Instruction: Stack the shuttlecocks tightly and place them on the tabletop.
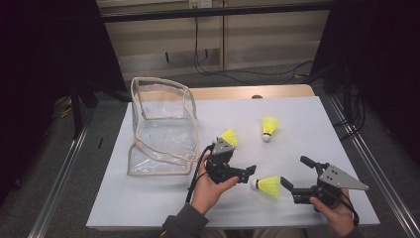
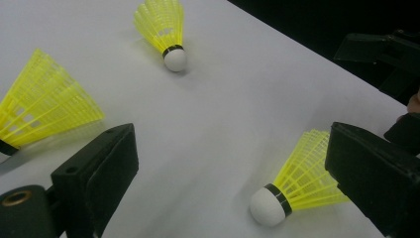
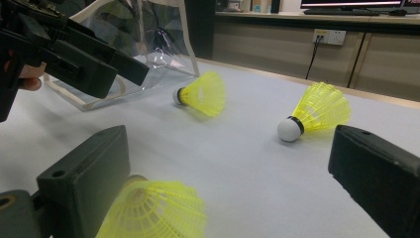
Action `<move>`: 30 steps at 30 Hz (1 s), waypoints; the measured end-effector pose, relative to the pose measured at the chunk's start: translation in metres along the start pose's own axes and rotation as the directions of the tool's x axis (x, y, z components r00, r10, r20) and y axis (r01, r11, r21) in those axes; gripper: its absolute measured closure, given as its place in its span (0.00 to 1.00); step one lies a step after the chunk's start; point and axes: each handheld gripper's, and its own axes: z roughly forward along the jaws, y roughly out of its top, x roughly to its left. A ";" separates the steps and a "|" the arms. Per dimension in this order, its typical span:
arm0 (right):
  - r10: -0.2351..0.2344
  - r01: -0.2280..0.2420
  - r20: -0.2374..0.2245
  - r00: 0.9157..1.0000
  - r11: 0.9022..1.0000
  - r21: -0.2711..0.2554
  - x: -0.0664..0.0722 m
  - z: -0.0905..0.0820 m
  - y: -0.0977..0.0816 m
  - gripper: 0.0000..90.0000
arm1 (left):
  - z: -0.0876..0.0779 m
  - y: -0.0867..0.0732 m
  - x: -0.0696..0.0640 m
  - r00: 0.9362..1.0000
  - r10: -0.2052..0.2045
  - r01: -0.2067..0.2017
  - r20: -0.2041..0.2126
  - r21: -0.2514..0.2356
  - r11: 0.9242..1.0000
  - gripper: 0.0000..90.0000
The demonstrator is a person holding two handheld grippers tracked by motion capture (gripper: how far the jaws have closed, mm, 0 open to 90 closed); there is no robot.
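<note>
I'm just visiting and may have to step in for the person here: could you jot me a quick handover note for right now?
Left claw: open, holding nothing, beside the nearest shuttlecock.
Right claw: open, holding nothing, at that shuttlecock's feathered end.
Three yellow shuttlecocks lie on the white table: the nearest between the claws, one close to the clear bag, one farther back.
Done: nothing bagged; the bag looks empty.
Left: probably grasp each shuttlecock and drop it in the bag.

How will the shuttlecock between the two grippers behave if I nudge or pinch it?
The shuttlecock lies on its side on the table, so a nudge would likely swing it round its white cork rather than roll it straight. Its open yellow skirt looks thin and light: it probably skids easily and may flex if pinched.
</note>
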 end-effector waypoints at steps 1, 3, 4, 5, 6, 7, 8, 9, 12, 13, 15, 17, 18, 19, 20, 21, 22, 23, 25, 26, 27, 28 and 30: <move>0.000 0.000 0.002 1.000 1.000 0.001 0.000 0.000 0.000 0.02 | -0.001 -0.001 0.000 1.000 0.003 -0.003 -0.001 0.002 1.000 0.07; 0.002 -0.002 0.003 1.000 1.000 0.002 -0.001 0.000 0.000 0.02 | -0.003 -0.003 0.001 1.000 0.004 -0.004 -0.001 -0.001 1.000 0.07; 0.001 -0.001 0.003 1.000 1.000 0.002 -0.001 0.001 0.000 0.02 | -0.005 -0.004 0.002 1.000 0.008 -0.008 0.004 0.006 1.000 0.07; -0.001 0.001 0.003 1.000 1.000 0.002 -0.001 0.001 0.000 0.02 | -0.005 -0.005 0.002 1.000 0.003 -0.003 0.003 0.003 1.000 0.07; 0.000 0.000 -0.002 1.000 1.000 0.002 -0.001 0.001 0.000 0.02 | -0.007 -0.006 0.002 1.000 0.009 -0.009 0.002 0.004 1.000 0.07; -0.001 0.001 -0.003 1.000 1.000 0.003 0.000 0.001 0.000 0.02 | -0.008 -0.007 0.002 1.000 0.013 -0.013 0.007 0.005 1.000 0.07; -0.003 0.003 -0.002 1.000 1.000 0.004 0.000 0.001 0.000 0.02 | -0.009 -0.007 0.002 1.000 0.015 -0.015 0.015 0.003 1.000 0.07; -0.001 0.001 -0.003 1.000 1.000 0.005 0.000 0.001 0.000 0.02 | -0.010 -0.008 0.002 1.000 0.017 -0.017 0.012 0.006 1.000 0.07; -0.002 0.002 -0.001 1.000 1.000 0.004 0.000 0.001 0.000 0.02 | -0.012 -0.010 0.002 0.999 0.023 -0.023 0.026 0.004 1.000 0.06; -0.002 0.002 -0.001 1.000 1.000 0.005 0.000 0.001 0.000 0.02 | -0.012 -0.011 0.001 0.999 0.026 -0.026 0.031 0.003 1.000 0.06; -0.003 0.003 0.000 1.000 1.000 0.004 0.000 0.001 0.000 0.02 | -0.015 -0.012 0.002 0.999 0.030 -0.030 0.044 0.005 1.000 0.06; -0.005 0.005 -0.001 1.000 1.000 0.003 0.000 0.000 0.000 0.02 | -0.016 -0.014 0.002 0.998 0.027 -0.027 0.049 0.000 1.000 0.06; -0.008 0.008 -0.001 1.000 1.000 0.003 0.000 0.000 0.000 0.02 | -0.017 -0.015 0.001 0.998 0.033 -0.033 0.047 -0.001 0.999 0.06; -0.008 0.008 -0.001 1.000 1.000 0.004 0.000 0.000 0.000 0.02 | -0.017 -0.016 0.001 0.998 0.038 -0.038 0.048 0.000 0.999 0.06; -0.006 0.006 0.000 1.000 1.000 0.007 0.000 0.000 0.000 0.02 | -0.018 -0.016 0.002 0.998 0.036 -0.036 0.054 -0.001 0.999 0.06; -0.001 0.001 0.000 1.000 1.000 0.002 0.000 0.000 0.000 0.02 | -0.019 -0.017 0.002 0.998 0.037 -0.037 0.055 0.003 0.999 0.06; -0.002 0.002 0.002 1.000 1.000 0.005 0.000 -0.001 0.000 0.02 | -0.020 -0.018 0.003 0.998 0.038 -0.038 0.053 0.003 0.999 0.06; -0.007 0.007 0.003 1.000 1.000 0.004 0.000 -0.001 0.000 0.02 | -0.020 -0.019 0.004 0.998 0.037 -0.037 0.053 0.001 0.999 0.06; -0.005 0.005 0.004 1.000 1.000 0.003 0.000 -0.001 0.000 0.02 | -0.023 -0.021 0.005 0.998 0.037 -0.037 0.051 -0.002 0.999 0.06; -0.006 0.006 0.004 1.000 1.000 0.003 0.000 -0.002 0.000 0.02 | -0.024 -0.021 0.006 0.998 0.038 -0.038 0.056 0.002 0.999 0.06; -0.006 0.006 0.005 1.000 1.000 0.003 -0.001 -0.002 0.000 0.02 | -0.024 -0.022 0.005 0.997 0.040 -0.041 0.059 0.000 0.999 0.06; -0.006 0.006 0.006 1.000 1.000 0.004 -0.001 -0.002 0.000 0.02 | -0.025 -0.022 0.005 0.997 0.046 -0.046 0.065 -0.002 0.999 0.06; -0.008 0.008 0.005 1.000 1.000 0.004 -0.001 -0.001 0.000 0.02 | -0.027 -0.023 0.006 0.996 0.046 -0.046 0.070 -0.004 0.999 0.06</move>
